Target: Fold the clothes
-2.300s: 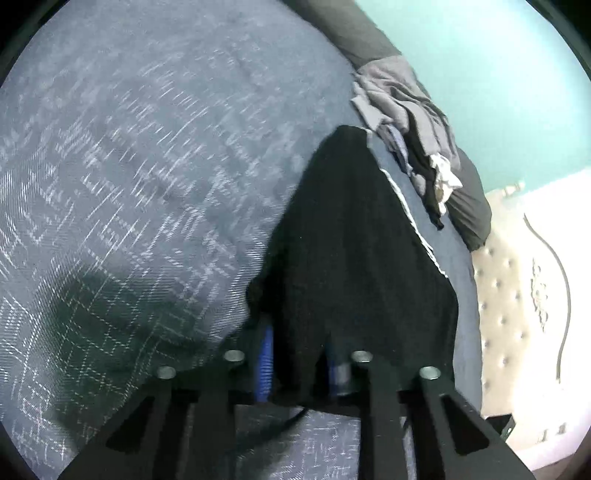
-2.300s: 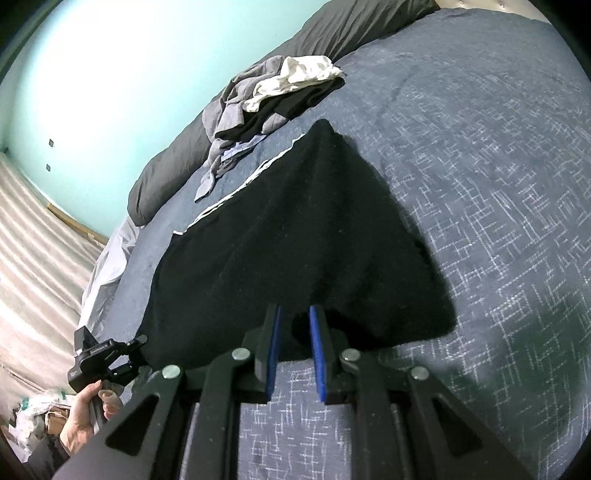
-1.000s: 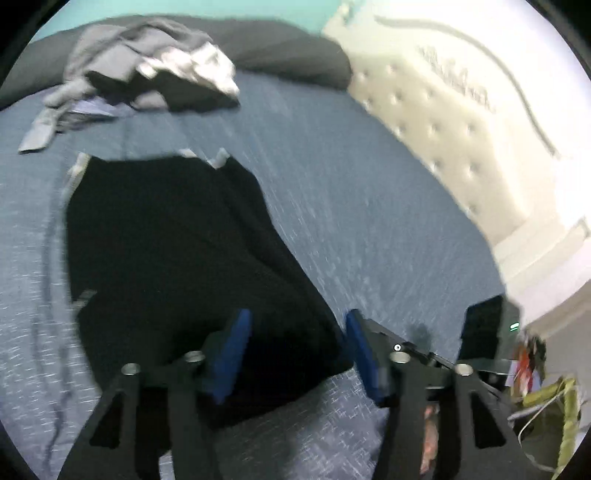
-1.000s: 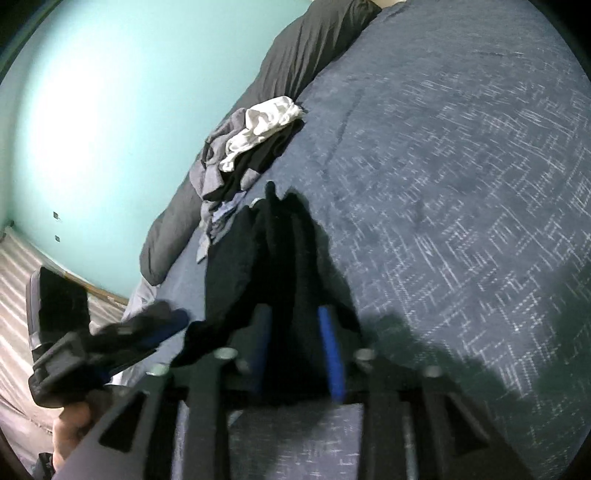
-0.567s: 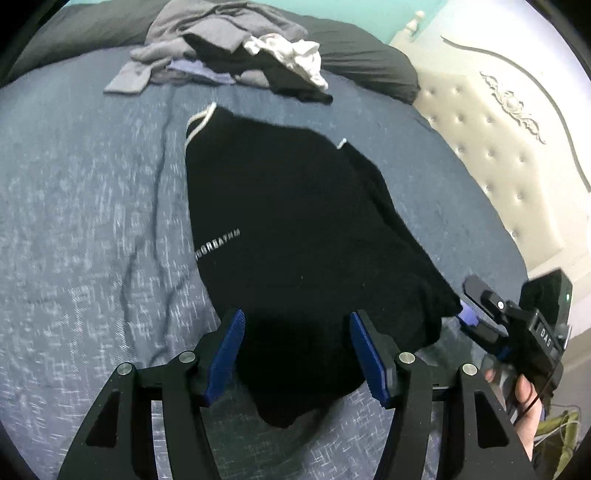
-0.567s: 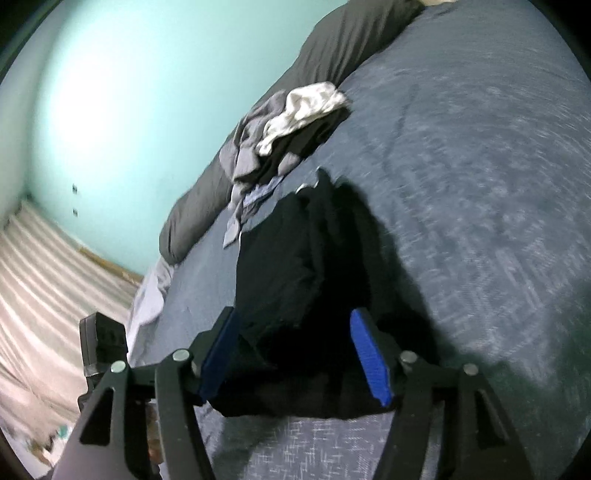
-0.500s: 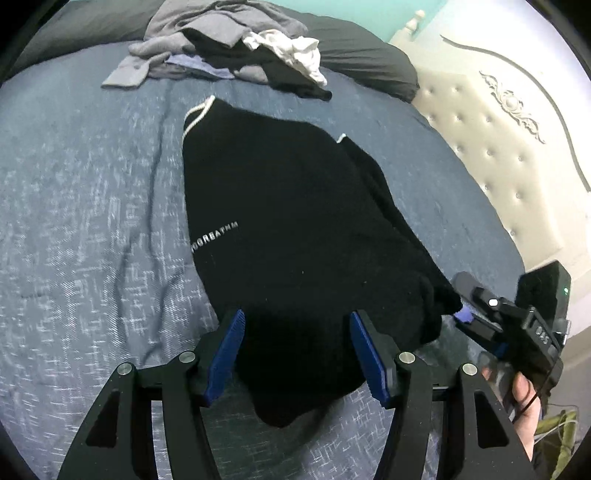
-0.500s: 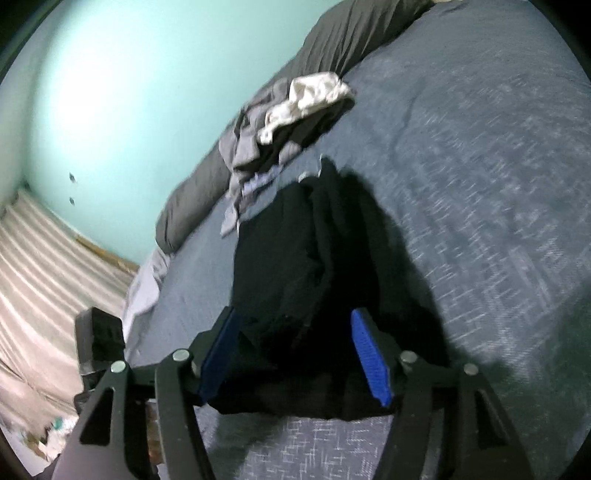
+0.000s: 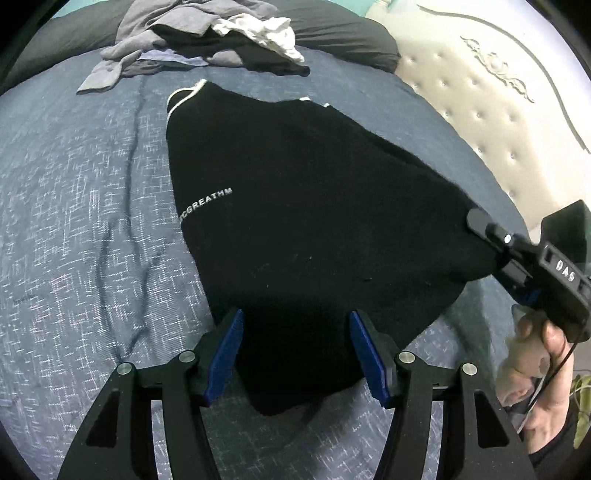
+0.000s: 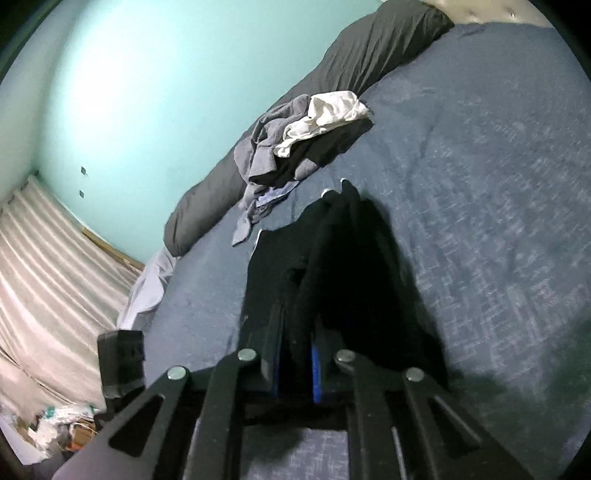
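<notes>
Black garment (image 9: pixel 306 206): lies spread on the blue bedspread (image 9: pixel 74 229), directly ahead of the left gripper (image 9: pixel 295 354); its near hem reaches in between that gripper's two fingers, its far end points toward the clothes pile (image 9: pixel 207 33).
Garment look: dark knit-like cloth, roughly triangular from the left wrist view, white piping at the far edge, a short line of pale lettering near its left border.
Right side of garment: its right corner meets the right gripper (image 10: pixel 295 363); in the right wrist view the cloth rises in a bunched ridge running away from the fingers.
Left gripper: spread wide, blue pads (image 9: pixel 225 354) on either side of the hem; whether they touch the cloth cannot be told.
Right gripper: closed narrowly on a fold of the black garment, blue pads only just showing.
Bedspread: blue-grey weave with pale flecks, a few long creases.
Clothes pile: grey, white and black pieces heaped against a dark grey pillow (image 9: pixel 343 33).
Headboard (image 9: pixel 491 99): cream, button-tufted, with carved trim.
Wall (image 10: pixel 147 74): plain turquoise.
</notes>
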`<state>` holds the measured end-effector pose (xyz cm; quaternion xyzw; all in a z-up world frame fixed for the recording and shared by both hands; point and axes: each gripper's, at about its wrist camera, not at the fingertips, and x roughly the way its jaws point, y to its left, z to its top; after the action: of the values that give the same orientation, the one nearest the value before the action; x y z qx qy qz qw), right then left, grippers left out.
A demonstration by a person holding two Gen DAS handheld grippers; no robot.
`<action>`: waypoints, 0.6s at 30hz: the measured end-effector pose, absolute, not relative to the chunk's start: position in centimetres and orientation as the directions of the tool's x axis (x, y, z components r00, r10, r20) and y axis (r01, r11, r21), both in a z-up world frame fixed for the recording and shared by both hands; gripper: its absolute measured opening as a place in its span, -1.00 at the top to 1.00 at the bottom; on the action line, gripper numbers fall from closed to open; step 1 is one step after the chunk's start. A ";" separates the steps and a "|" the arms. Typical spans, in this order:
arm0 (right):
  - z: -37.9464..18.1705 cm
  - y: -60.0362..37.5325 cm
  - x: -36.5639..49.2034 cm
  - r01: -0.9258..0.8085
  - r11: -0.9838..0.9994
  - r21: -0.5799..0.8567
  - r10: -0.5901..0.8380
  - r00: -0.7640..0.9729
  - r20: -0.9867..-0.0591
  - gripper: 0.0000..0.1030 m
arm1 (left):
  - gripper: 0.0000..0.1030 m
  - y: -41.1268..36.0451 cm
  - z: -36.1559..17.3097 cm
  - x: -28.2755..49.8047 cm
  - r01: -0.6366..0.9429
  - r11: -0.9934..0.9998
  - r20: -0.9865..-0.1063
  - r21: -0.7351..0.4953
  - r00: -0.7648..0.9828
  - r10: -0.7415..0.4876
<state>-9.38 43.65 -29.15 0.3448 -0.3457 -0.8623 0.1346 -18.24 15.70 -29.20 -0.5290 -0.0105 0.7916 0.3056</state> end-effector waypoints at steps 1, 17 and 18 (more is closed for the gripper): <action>-30.0 43.9 -9.3 -0.037 -0.720 0.693 -0.465 -0.715 -0.521 0.79 | -0.22 15.8 -29.3 -18.2 -0.475 -0.816 -0.838 -0.330 -0.251 0.485; -30.9 45.8 -8.1 -0.182 -0.743 0.644 -0.337 -0.730 -0.595 0.34 | -0.23 15.5 -29.4 -17.8 -0.462 -0.834 -0.842 -0.303 -0.280 0.461; -30.4 46.0 -7.9 -0.187 -0.743 0.642 -0.316 -0.748 -0.583 0.18 | -0.22 15.1 -29.0 -17.7 -0.456 -0.835 -0.831 -0.308 -0.299 0.469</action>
<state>-7.88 46.04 -30.39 0.3530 -0.3563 -0.8643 0.0376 -17.71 15.10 -28.97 -0.5180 -0.0064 0.8057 0.2870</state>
